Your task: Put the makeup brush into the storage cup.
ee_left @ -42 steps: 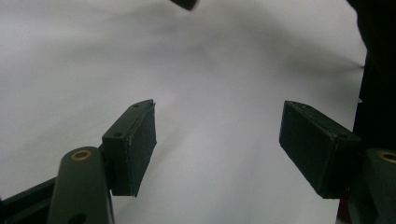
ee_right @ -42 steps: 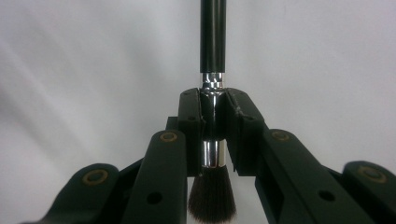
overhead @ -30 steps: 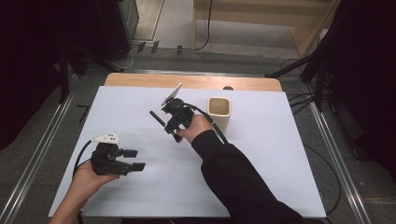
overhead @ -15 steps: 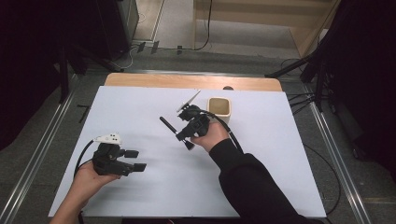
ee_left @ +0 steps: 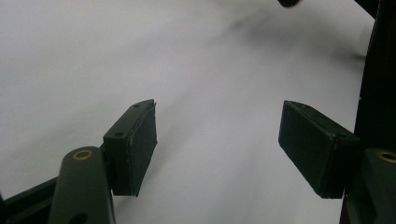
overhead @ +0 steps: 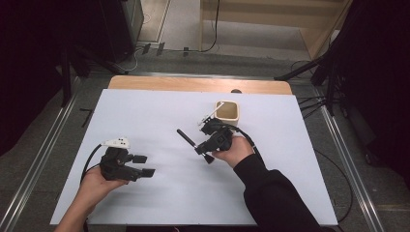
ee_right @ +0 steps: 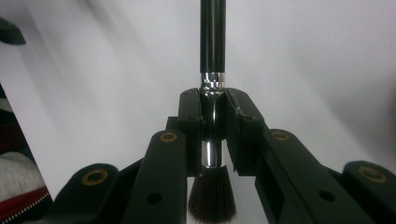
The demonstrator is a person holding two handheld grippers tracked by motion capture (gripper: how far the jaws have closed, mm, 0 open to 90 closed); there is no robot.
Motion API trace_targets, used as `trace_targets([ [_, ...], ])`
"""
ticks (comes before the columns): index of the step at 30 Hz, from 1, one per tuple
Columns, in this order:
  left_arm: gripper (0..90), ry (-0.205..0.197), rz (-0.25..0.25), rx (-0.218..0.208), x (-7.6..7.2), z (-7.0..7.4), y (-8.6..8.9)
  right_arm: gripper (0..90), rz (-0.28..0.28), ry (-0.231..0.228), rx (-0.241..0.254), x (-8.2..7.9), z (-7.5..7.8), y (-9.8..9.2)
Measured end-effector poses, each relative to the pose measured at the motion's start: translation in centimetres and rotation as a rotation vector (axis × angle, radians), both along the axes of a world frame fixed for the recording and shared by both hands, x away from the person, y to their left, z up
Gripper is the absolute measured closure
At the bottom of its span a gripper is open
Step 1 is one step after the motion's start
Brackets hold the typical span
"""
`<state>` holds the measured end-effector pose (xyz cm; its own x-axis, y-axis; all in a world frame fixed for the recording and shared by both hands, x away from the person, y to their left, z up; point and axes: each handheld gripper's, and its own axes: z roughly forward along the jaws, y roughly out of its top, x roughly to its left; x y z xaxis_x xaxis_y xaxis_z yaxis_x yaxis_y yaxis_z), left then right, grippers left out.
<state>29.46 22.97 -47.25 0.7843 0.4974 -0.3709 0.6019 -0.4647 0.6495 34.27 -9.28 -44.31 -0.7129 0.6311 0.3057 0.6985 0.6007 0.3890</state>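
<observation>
Since the earlier frames, the right gripper (overhead: 207, 144) had travelled from the middle far part of the table to the right, ending just near of the cream cup (overhead: 227, 111), and the brush (overhead: 193, 145) it carried went with it, now lying more level than before. By contrast, the left gripper (overhead: 140, 165) kept its place at the near left of the white table (overhead: 145, 116).

No brand, label or other writing could be read on the cup, the brush or either tool.

From the near right edge, the right forearm in a dark sleeve (overhead: 270, 193) reached in, slanting up and left, with the right hand (overhead: 234, 151) wrapped around the body of its tool and the cable looping over the wrist. In the right gripper view, the jaws of the right gripper (ee_right: 214, 135) were clenched on the brush's shiny metal collar (ee_right: 213, 116); the black handle (ee_right: 213, 32) ran away from the camera, and the dark bristles (ee_right: 211, 196) hung on the near side of the pads. In the high view the handle pointed left and far, above the tabletop.

At the near left, the left hand (overhead: 94, 181) held its tool low over the table, pointing right. In the left gripper view, its jaws (ee_left: 217, 140) stood released and wide apart, with bare white tabletop between them.
</observation>
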Motion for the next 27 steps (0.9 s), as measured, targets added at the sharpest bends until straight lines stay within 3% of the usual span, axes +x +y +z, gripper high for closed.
trace_targets([
  [3,28.8,-0.004,-0.012,0.003,0.2,0.1,-0.4,78.8,0.009,-0.006,0.004,-0.4,0.1,-0.4],
  [5,29.2,-0.004,-0.022,-0.011,0.3,0.2,-0.7,78.8,0.016,-0.013,0.014,-0.8,0.1,-0.8],
  [7,29.4,-0.007,-0.038,-0.052,0.4,0.7,-1.2,78.8,0.022,-0.016,0.012,-1.0,0.0,-0.9],
  [11,29.7,-0.011,-0.05,-0.056,0.6,0.7,-1.7,78.8,0.029,-0.014,0.007,-1.3,-0.4,-1.2],
  [16,30.3,0.001,-0.069,-0.028,0.8,0.7,-2.4,78.8,0.071,-0.02,0.0,-1.8,-0.9,-1.6],
  [27,30.8,-0.025,-0.106,0.022,0.5,1.3,-3.0,78.8,0.118,0.003,-0.025,-2.0,-1.0,-2.0],
])
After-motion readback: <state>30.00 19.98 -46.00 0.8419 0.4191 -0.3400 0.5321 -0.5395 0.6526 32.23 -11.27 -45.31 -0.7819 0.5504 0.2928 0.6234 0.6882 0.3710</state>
